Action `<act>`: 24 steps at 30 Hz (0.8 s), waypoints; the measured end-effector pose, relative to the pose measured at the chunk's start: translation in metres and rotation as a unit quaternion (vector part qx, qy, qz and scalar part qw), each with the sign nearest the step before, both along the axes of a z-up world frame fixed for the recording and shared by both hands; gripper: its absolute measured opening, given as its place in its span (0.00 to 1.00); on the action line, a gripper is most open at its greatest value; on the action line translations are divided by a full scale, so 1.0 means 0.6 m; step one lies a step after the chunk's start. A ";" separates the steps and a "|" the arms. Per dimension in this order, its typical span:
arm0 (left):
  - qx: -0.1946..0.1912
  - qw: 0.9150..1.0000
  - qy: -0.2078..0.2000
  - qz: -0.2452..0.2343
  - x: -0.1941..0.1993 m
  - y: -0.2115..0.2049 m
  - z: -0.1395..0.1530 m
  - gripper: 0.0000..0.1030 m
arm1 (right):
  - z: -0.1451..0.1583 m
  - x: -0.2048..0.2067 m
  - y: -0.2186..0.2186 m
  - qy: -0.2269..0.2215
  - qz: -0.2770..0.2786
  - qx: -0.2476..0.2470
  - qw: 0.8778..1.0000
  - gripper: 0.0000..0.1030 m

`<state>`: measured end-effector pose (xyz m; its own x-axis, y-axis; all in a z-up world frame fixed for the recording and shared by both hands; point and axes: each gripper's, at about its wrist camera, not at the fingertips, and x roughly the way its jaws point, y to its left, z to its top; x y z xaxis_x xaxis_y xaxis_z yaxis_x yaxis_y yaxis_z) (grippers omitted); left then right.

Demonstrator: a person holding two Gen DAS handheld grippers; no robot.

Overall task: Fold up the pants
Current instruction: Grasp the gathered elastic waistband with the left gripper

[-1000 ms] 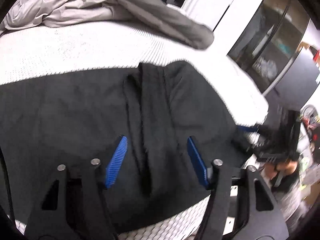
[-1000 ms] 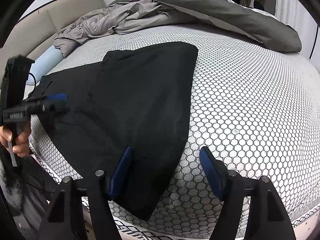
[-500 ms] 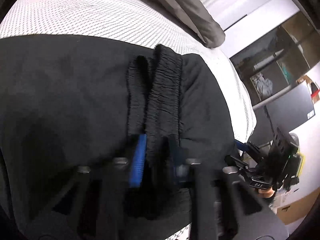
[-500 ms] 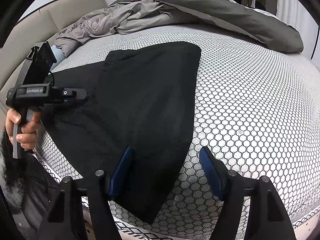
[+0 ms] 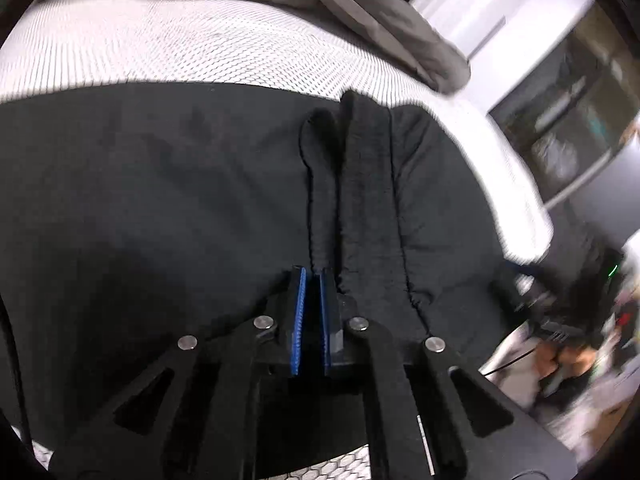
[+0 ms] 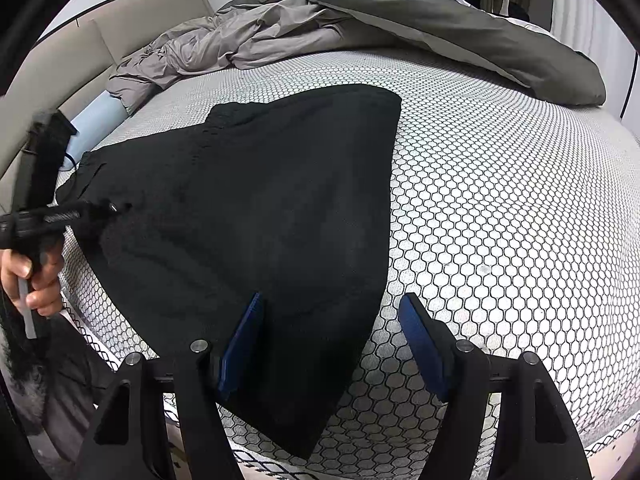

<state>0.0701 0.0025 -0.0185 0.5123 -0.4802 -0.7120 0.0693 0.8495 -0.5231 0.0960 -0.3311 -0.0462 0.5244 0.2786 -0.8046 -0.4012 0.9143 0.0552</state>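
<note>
The pants lie spread flat across the middle of the bed in the right wrist view, a dark wedge wide at the upper left and narrowing toward the bottom centre of the frame. They look laid out, perhaps leg over leg, but no crosswise fold shows, so I judge the task early: one end gripped, the folds themselves left to do

The left gripper sits at the lower centre of its own view. Its jaws have just been closing and now stand almost together, the blue pads nipping the near end of the gathered waistband that runs up the middle of the frame. Fabric clearly meets the pad tips; how much is caught there I cannot tell. In the right wrist view this gripper appears at the left edge, its nose pressed into the cloth, a hand around its handle at the lower left

The right gripper hangs at the bottom of its own frame, angled down at the bed, jaws wide and holding nothing. Its left pad lies over the pants' lower edge, its right pad over bare mattress, and I cannot tell whether either touches

A rumpled grey duvet fills the top of both views
</note>
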 end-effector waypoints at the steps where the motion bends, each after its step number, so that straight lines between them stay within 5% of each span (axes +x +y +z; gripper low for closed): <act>1: -0.019 1.000 0.002 0.000 0.001 0.008 0.001 0.04 | 0.001 0.000 0.000 0.000 -0.001 0.001 1.000 0.69; 5: -0.072 0.997 0.022 -0.003 0.020 0.022 -0.007 0.16 | 0.001 0.002 -0.001 0.001 -0.003 0.005 1.000 0.69; 12: -0.127 0.990 0.061 0.019 0.061 0.045 -0.039 0.16 | 0.001 0.004 -0.007 0.002 -0.005 0.013 1.000 0.70; 15: -0.128 0.990 0.046 0.031 0.045 0.054 -0.035 0.20 | 0.002 0.002 -0.014 0.001 -0.007 0.014 1.000 0.70; 19: -0.129 0.991 0.025 0.006 0.045 0.038 -0.025 0.45 | 0.002 -0.003 -0.017 0.000 -0.007 0.012 1.000 0.69; 24: -0.089 0.996 0.025 -0.012 0.055 -0.001 -0.026 0.47 | 0.003 -0.004 -0.011 0.001 -0.004 0.010 1.000 0.70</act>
